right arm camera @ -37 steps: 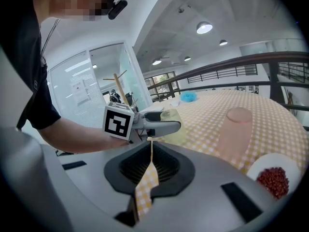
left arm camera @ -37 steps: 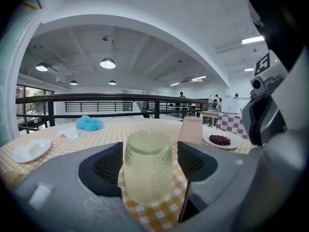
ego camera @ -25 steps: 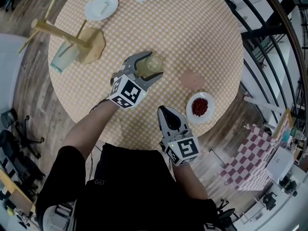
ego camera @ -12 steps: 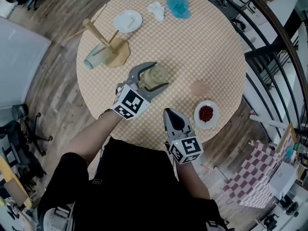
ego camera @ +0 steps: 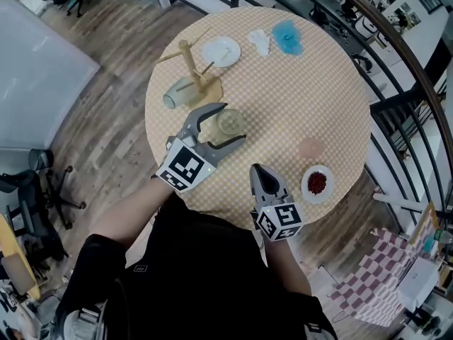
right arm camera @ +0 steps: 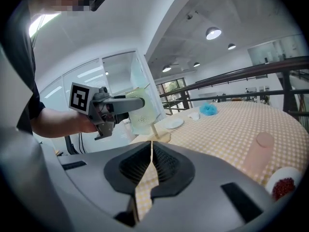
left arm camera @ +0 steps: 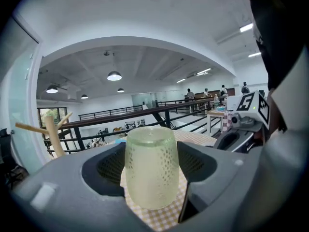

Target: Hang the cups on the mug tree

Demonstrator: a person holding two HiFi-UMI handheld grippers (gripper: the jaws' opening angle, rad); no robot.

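My left gripper (ego camera: 232,122) is shut on a pale yellow-green textured cup (ego camera: 230,124), which it holds off the table with its mouth downward. The cup (left arm camera: 151,163) fills the space between the two pads. The wooden mug tree (ego camera: 187,61) stands just beyond it at the table's left side, and its pegs (left arm camera: 48,128) show at the left. A light green cup (ego camera: 177,95) rests against the tree's left; whether it hangs on a peg I cannot tell. My right gripper (ego camera: 257,170) is shut and empty near the table's front edge, its jaws (right arm camera: 150,151) together.
A pink cup (ego camera: 310,147) and a white bowl of red bits (ego camera: 318,183) sit at the front right. A white plate (ego camera: 221,51), a white crumpled thing (ego camera: 260,41) and a blue one (ego camera: 287,35) lie at the back. A railing runs behind the round checked table (ego camera: 318,83).
The left gripper has carried the yellow-green cup closer to the mug tree. The head view has pulled back and shifted. The right gripper stays shut by the front edge.
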